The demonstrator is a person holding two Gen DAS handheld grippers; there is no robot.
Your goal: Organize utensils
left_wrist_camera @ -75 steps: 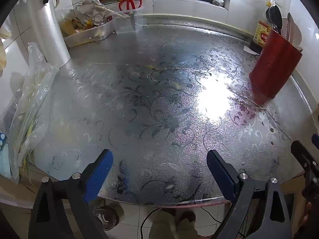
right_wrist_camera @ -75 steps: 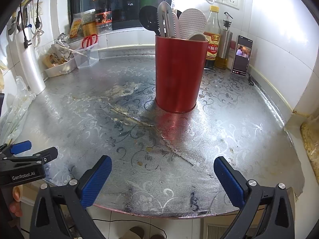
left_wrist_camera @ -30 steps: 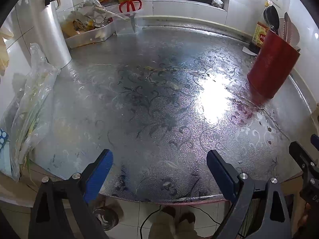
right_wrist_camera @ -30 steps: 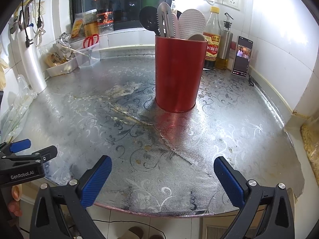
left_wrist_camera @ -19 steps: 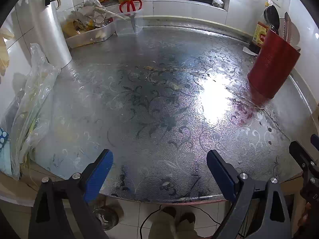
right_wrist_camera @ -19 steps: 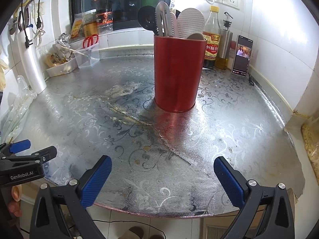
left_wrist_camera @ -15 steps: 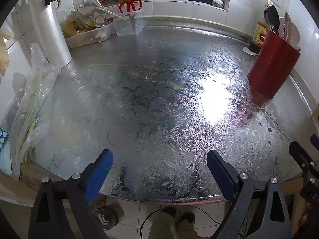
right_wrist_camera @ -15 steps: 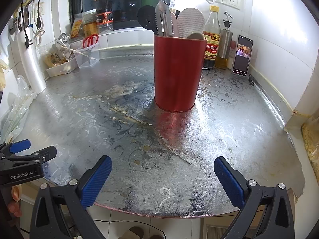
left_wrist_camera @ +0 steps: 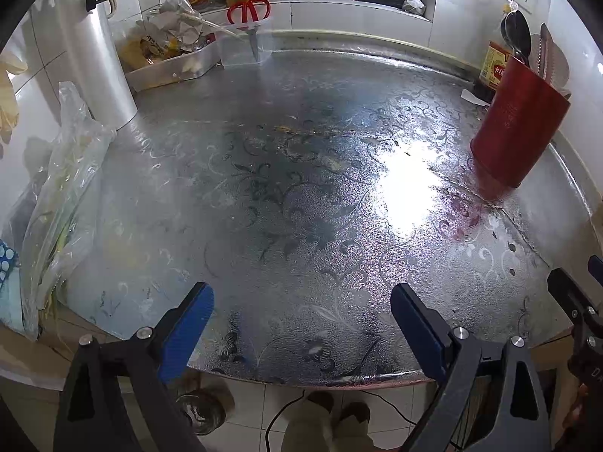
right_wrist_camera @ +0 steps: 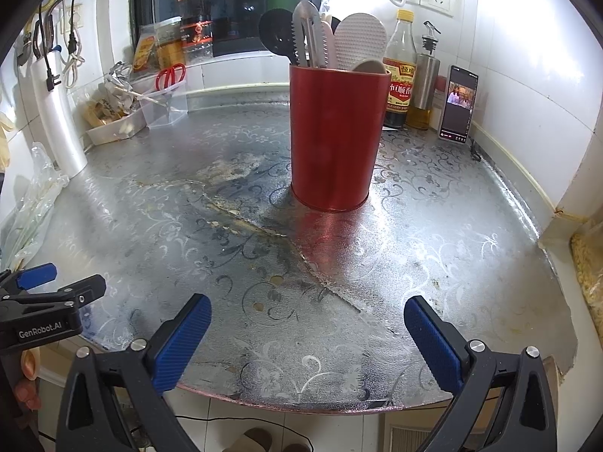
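Observation:
A red cylindrical holder (right_wrist_camera: 335,135) stands upright on the patterned counter, ahead of my right gripper (right_wrist_camera: 307,335). Several utensils (right_wrist_camera: 320,39) stick out of its top: a black slotted ladle, steel tongs, a white paddle and a beige spoon. In the left wrist view the same holder (left_wrist_camera: 516,132) is at the far right, well away from my left gripper (left_wrist_camera: 301,324). Both grippers are open, with nothing between their blue pads, and hover at the counter's near edge. The left gripper (right_wrist_camera: 49,293) also shows at the left edge of the right wrist view.
Behind the holder stand a sauce bottle (right_wrist_camera: 401,75), a steel oil dispenser (right_wrist_camera: 426,83) and a lit phone (right_wrist_camera: 458,103). Red scissors (left_wrist_camera: 250,15) sit in a clear box beside a cluttered tray (left_wrist_camera: 169,56) at the back left. A plastic bag (left_wrist_camera: 60,203) lies along the left edge.
Both views have shifted only slightly. The holder, the utensils and the open jaws stand as before.

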